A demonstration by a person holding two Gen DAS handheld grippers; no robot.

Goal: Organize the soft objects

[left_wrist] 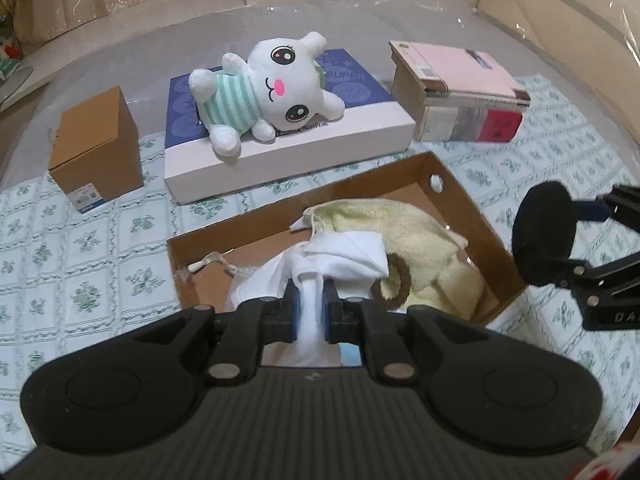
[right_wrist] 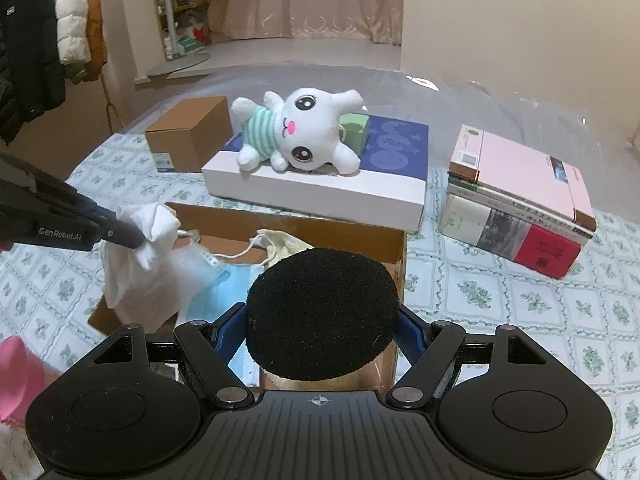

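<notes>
The left gripper (left_wrist: pixel 311 300) is closed on one white cloth (left_wrist: pixel 340 258), held over the near open cardboard box (left_wrist: pixel 486 232). The right gripper (right_wrist: pixel 322 330) clamps one round black pad (right_wrist: pixel 322 312) over the same box. Inside lie one yellow towel (left_wrist: pixel 420 236), one brown hair ring (left_wrist: pixel 394 286) and one blue mask (right_wrist: pixel 218 292). Farther away, one plush rabbit (left_wrist: pixel 276 92) lies on one flat white box (left_wrist: pixel 304 148); one closed brown carton (left_wrist: pixel 96 148) stands to the left, one stack of books (left_wrist: pixel 464 94) to the right.
</notes>
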